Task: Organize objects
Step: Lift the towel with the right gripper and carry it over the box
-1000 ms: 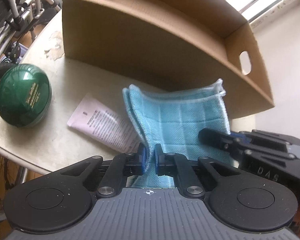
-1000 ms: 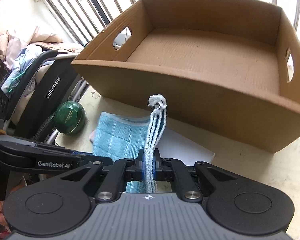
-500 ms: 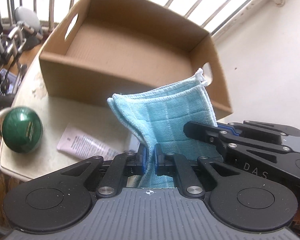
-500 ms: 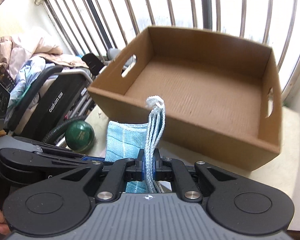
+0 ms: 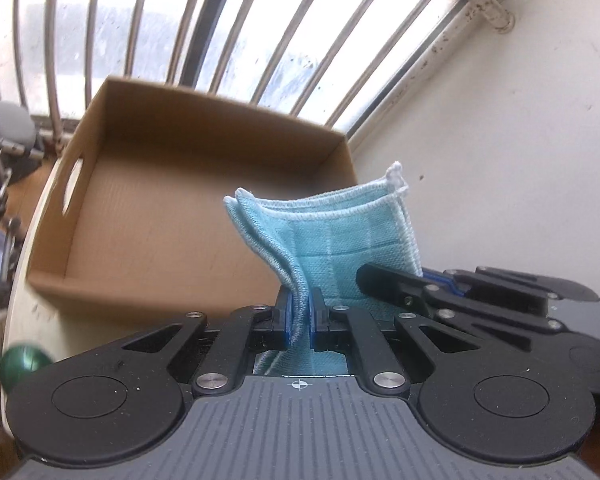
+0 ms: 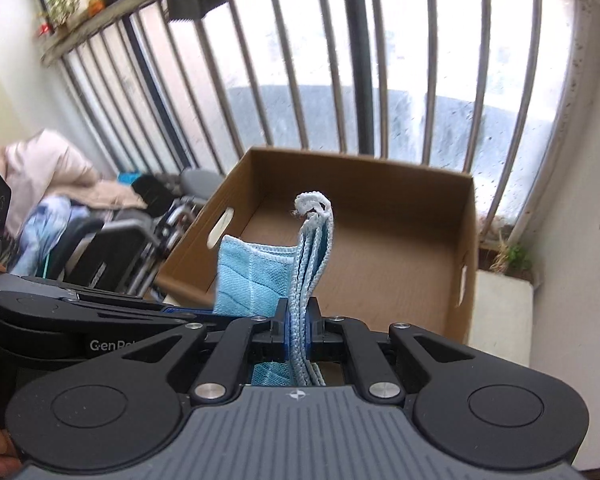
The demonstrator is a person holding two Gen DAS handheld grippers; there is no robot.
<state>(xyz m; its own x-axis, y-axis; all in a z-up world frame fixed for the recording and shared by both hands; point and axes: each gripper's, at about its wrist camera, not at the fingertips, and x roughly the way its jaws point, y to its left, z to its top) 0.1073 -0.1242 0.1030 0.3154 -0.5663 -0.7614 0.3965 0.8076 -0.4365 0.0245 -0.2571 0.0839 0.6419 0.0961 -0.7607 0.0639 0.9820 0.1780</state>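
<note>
Your left gripper [image 5: 299, 322] and right gripper [image 6: 298, 330] each clamp an edge of the folded light-blue woven cloth [image 5: 340, 244], held above the open brown cardboard box [image 5: 172, 216].

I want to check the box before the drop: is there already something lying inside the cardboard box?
No, the cardboard box shows only its bare brown floor; the blue cloth hangs in front of it.

Left wrist view looks down along its claw [image 5: 299, 322] toward the cardboard box [image 5: 172, 232] at 11 o'clock; right wrist view likewise, box [image 6: 384, 256] at 12 o'clock; both share box and window bars [image 5: 204, 28].
</note>
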